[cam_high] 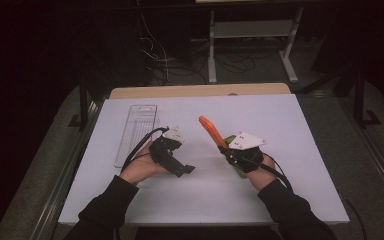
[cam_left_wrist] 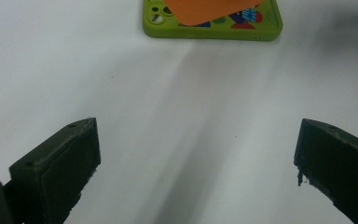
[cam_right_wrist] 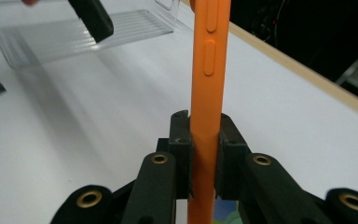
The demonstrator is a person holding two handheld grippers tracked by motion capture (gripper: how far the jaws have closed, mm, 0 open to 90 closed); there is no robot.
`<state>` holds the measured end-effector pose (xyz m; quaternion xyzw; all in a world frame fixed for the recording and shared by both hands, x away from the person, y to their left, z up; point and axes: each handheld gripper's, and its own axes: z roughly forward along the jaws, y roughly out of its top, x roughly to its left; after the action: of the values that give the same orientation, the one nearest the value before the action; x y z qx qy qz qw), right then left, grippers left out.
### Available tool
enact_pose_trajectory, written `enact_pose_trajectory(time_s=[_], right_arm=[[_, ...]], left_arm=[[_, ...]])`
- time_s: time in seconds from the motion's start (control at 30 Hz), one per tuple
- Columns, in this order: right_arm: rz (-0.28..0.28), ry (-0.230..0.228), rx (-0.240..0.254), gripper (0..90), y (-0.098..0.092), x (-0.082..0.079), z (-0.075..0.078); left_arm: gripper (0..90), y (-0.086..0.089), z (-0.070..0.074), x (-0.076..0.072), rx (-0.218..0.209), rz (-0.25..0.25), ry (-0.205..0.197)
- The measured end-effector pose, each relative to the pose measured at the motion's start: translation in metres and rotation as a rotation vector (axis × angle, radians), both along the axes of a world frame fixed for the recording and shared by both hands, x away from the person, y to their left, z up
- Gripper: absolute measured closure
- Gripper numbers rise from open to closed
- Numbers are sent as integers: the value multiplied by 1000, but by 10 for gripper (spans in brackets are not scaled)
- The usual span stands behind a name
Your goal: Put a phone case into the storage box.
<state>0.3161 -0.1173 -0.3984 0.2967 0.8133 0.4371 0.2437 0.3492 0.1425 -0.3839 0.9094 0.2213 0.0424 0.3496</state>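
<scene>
— Right gripper [cam_right_wrist: 204, 154]: what is held in it?
— An orange phone case [cam_right_wrist: 209, 70] is held by its thin edge. It is squeezed tight between both jaws and is lifted off the white table [cam_high: 280, 125].
— And the left gripper [cam_left_wrist: 196, 154]?
— Its jaws are spread wide apart, and nothing is held between them. A green phone case [cam_left_wrist: 214, 30] is seen lying flat on the table past them, partly covered by the orange one. A clear tray [cam_high: 136, 131] is seen at the far left.
</scene>
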Motion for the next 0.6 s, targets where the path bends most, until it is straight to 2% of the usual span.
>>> enact_pose_trajectory(time_s=[0.13,0.2,0.3,0.33,0.43,0.47,0.53,0.6], right_arm=[[-16,64,73,784,-6,5,-1],[-31,122,132,784,-7,6,-1],[-48,166,184,785,-11,10,-3],[-53,175,194,785,-11,10,-4],[-61,206,229,786,-13,12,-6],[-62,205,228,786,-13,12,-6],[-62,204,228,786,-14,12,-7],[-64,204,230,786,-13,12,-7]], left_arm=[[0,1,1,1,1,1,0],[0,2,1,1,-2,6,2],[0,4,1,3,-4,9,-3],[0,3,1,2,-25,30,3],[0,5,3,4,-32,29,-1],[0,5,4,4,-58,45,7],[0,7,6,6,-55,37,0],[0,7,10,7,-87,49,-2]])
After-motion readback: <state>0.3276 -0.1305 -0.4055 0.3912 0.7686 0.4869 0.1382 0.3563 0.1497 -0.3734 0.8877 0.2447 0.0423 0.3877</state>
